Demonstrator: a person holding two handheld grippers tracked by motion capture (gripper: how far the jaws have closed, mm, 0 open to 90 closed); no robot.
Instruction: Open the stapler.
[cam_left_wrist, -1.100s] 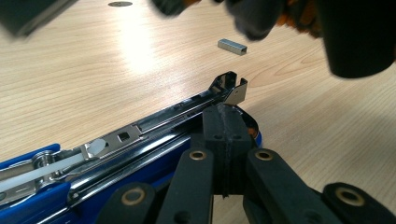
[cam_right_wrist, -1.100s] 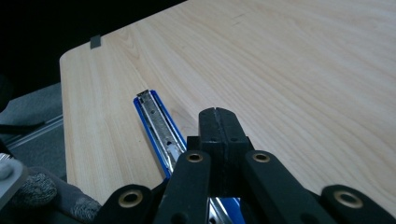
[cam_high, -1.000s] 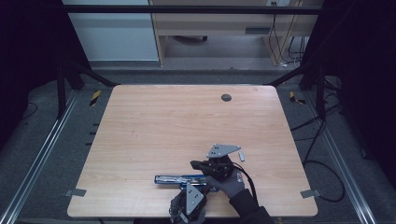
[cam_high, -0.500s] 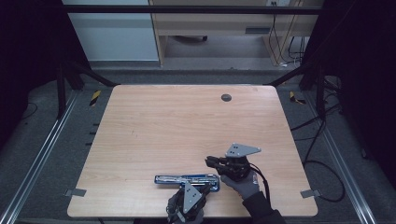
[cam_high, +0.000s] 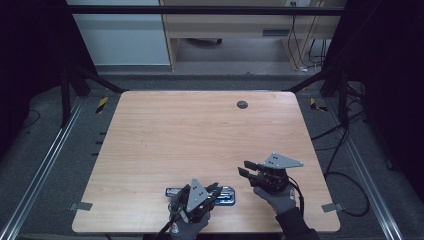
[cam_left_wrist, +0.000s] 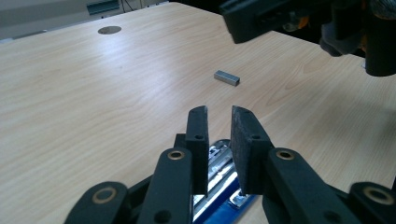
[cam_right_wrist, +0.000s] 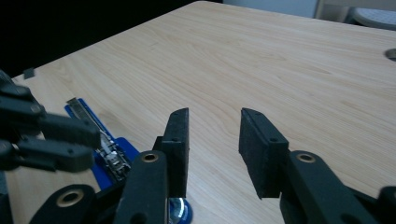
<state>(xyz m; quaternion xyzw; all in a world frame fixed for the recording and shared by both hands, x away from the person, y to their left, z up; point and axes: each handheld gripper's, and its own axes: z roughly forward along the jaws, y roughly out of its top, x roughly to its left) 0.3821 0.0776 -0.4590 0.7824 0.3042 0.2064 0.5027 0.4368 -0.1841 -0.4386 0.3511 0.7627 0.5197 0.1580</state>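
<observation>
A blue stapler (cam_high: 227, 195) lies flat near the table's front edge, its metal staple channel (cam_right_wrist: 111, 157) facing up. My left gripper (cam_high: 215, 186) hovers just over the stapler (cam_left_wrist: 223, 196); its jaws (cam_left_wrist: 218, 112) have just been opening to a narrow gap with nothing between them. My right gripper (cam_high: 246, 168) stands to the right of the stapler and off it. Its jaws (cam_right_wrist: 212, 115) have just been opening and are wide apart over bare wood. A small grey block of staples (cam_left_wrist: 227, 77) lies loose on the table beyond the left jaws.
The wooden table (cam_high: 200, 130) has a round dark cable hole (cam_high: 242, 104) near its far edge. Cables (cam_high: 345, 185) trail on the floor to the right. Metal rails (cam_high: 45, 165) run along both sides.
My right gripper has let go at the stapler and drawn away to the right, jaws spreading. My left gripper has lifted off the stapler and parted slightly. The stapler stays on the table.
</observation>
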